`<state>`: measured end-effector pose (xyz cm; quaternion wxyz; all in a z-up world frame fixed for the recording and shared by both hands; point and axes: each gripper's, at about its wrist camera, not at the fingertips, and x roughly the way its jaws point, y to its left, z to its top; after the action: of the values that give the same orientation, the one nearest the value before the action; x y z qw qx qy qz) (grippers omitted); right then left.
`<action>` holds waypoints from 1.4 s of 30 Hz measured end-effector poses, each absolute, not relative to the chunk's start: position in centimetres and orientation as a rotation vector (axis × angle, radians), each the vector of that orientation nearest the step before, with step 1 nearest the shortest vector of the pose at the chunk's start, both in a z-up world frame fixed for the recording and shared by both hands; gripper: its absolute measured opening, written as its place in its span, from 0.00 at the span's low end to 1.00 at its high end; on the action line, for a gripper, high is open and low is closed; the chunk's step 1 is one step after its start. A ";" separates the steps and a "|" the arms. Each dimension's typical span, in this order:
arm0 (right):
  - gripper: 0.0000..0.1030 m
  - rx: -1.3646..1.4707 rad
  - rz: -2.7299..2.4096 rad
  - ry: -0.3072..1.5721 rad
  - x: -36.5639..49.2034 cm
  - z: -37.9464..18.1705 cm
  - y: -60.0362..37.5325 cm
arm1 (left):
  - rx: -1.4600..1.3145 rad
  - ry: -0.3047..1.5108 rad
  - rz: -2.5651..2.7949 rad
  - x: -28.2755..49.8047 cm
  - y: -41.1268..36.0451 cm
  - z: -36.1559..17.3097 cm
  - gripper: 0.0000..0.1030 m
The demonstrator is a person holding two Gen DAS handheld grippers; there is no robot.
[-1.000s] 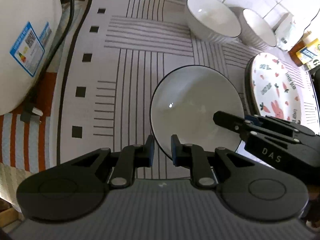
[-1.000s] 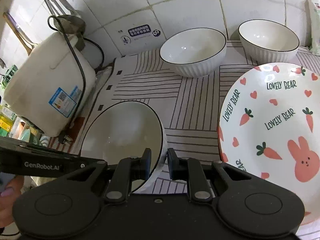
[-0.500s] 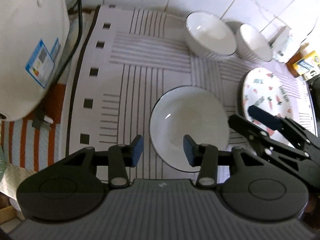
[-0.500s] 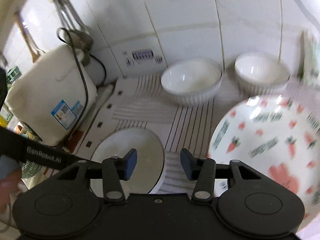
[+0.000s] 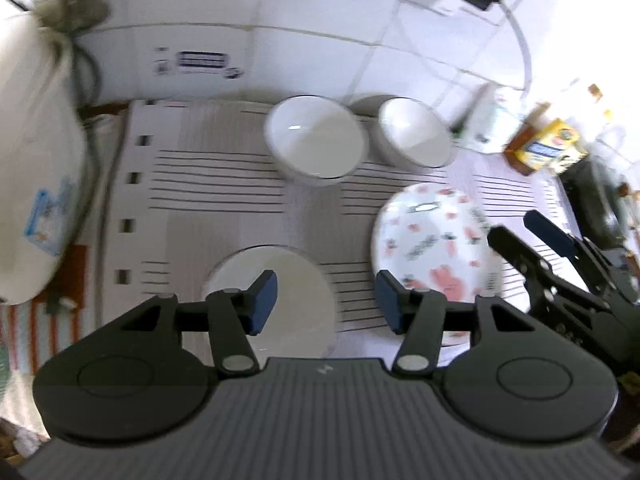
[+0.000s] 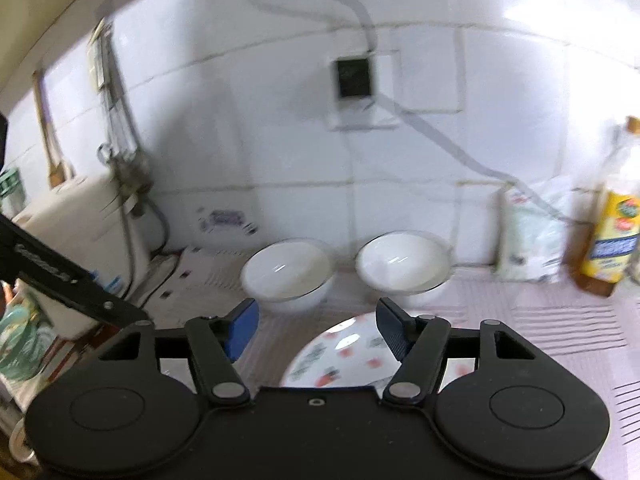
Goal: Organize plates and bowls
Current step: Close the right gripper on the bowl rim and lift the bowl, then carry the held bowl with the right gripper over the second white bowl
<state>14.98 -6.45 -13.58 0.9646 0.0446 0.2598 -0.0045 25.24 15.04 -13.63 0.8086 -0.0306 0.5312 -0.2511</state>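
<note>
The striped mat (image 5: 224, 184) serves as the landmark here. At its near edge sits a shallow white bowl (image 5: 296, 280), flat on the mat, and the left gripper (image 5: 326, 300) hovers above it with its jaws apart; they have just been opening and nothing is between the blue pads (image 5: 264, 296). To the right of that bowl, also on the mat, lies the carrot-and-bear printed plate (image 5: 432, 236), free of both tools. At the mat's far edge, against the tiled wall (image 6: 304, 152), two deep white bowls stand side by side: the left deep bowl (image 5: 316, 142) and the right deep bowl (image 5: 414, 136), close together, though blur hides whether they touch. The right gripper (image 6: 318, 322) hangs over the mat's right part, above the plate, jaws spread and just widened, holding nothing. Off the mat's left edge stands a white appliance (image 5: 32, 184); beyond its right corner is a yellow-labelled bottle (image 6: 612, 236).
</note>
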 end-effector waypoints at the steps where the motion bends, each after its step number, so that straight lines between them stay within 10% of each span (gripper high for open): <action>1: 0.68 0.089 -0.034 0.502 14.7 -13.3 -7.3 | -0.074 1.134 -0.543 25.2 14.4 -13.5 0.54; 34: 0.58 0.264 0.038 0.621 27.8 -20.7 -21.4 | -0.268 1.001 -0.278 32.2 -2.4 -21.3 0.58; 38: 0.58 0.280 0.040 0.650 29.5 -21.8 -21.8 | -0.283 1.037 -0.271 33.2 -3.1 -22.2 0.49; 42: 0.37 0.293 0.020 0.700 30.8 -23.0 -22.6 | -0.315 1.084 -0.307 33.9 -3.4 -23.1 0.34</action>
<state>30.80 -22.55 -22.96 0.9288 0.1432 0.3417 0.0097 33.94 -3.37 -23.07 0.8338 -0.1489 0.5115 -0.1449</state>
